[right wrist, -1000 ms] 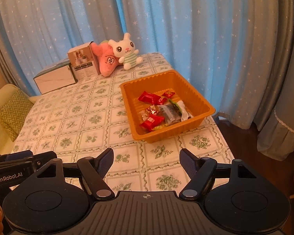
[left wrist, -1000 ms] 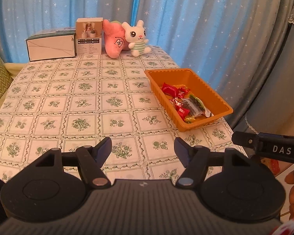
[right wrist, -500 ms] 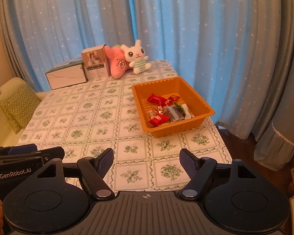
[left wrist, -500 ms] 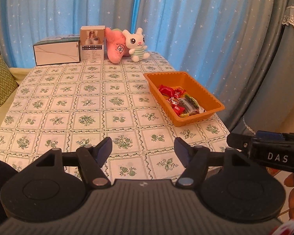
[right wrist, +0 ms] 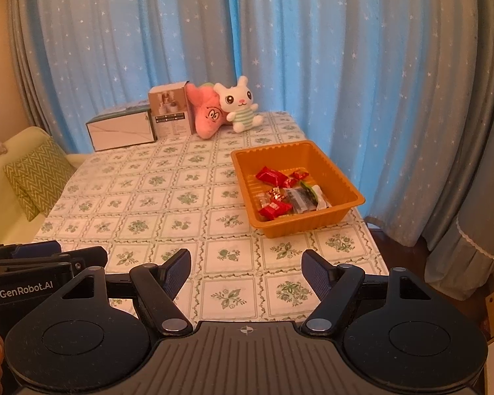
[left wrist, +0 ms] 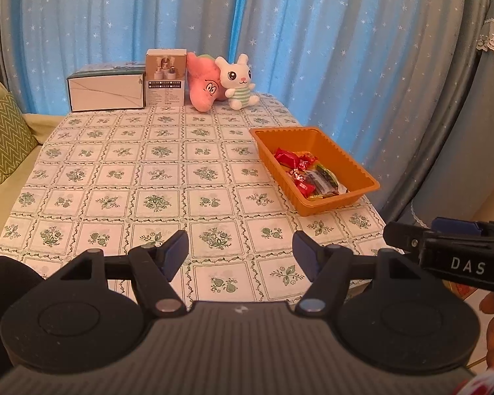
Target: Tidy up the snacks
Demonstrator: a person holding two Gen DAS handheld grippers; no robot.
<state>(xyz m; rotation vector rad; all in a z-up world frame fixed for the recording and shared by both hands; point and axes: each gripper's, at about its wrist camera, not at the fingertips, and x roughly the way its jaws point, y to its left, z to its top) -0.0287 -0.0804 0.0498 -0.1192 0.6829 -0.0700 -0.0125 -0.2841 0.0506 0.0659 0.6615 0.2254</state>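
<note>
Orange plastic tray (right wrist: 341, 177) of wrapped snacks (right wrist: 288, 194) sitting at the table's (left wrist: 141, 177) right edge, boxes (left wrist: 106, 88) and plush toys (left wrist: 237, 80) lining the far edge, left gripper (left wrist: 240, 253) and right gripper (right wrist: 247, 271) both gaping wide, empty, hovering over the near edge.

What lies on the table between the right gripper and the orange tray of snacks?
Only bare floral tablecloth. In the right wrist view nothing stands between the open right gripper and the orange tray; the snacks lie inside it.

Home: sofa cushion (left wrist: 3, 138), starry curtains (left wrist: 313, 33), plush toys (left wrist: 237, 82)
</note>
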